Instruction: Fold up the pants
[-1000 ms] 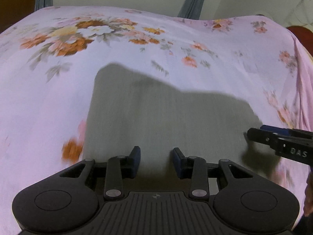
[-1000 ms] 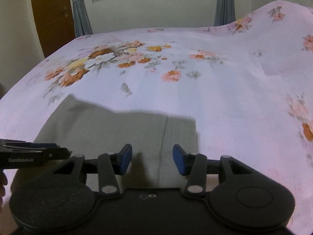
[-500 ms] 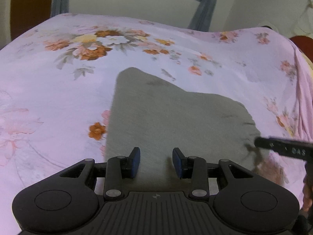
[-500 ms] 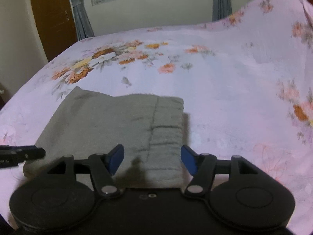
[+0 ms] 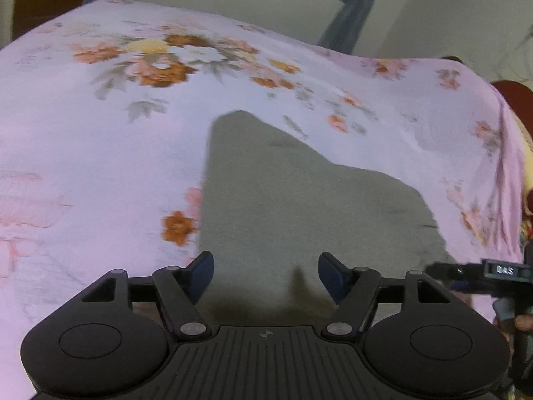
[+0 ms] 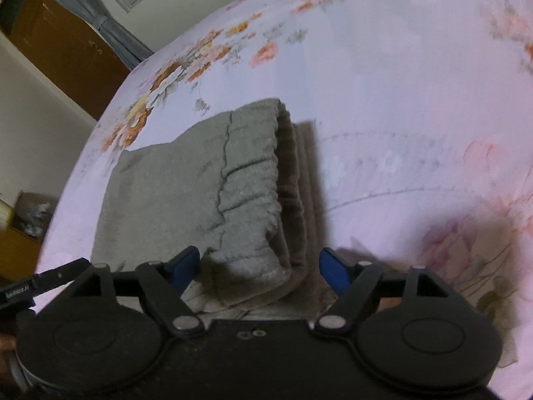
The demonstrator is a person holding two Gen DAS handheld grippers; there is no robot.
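Grey pants lie folded flat on the pink floral bedsheet. My left gripper hovers over their near edge, its jaws opening, and the pads do not press on the cloth. In the right wrist view the pants show their ribbed waistband end, stacked in layers. My right gripper straddles that end with its jaws opening, and the blue pads stand apart from the cloth on either side. The right gripper's finger shows at the right edge of the left wrist view, and the left gripper's finger at the left edge of the right wrist view.
The bed fills both views. Behind it are a wall, grey curtains and a window. A brown door stands at the left, with a cardboard box on the floor beside the bed. A dark red object sits at the far right.
Both grippers' jaws have spread wider. The right gripper has rolled and dropped closer to the waistband end, which now sits between its fingers. The left gripper has shifted sideways along the pants' near edge.
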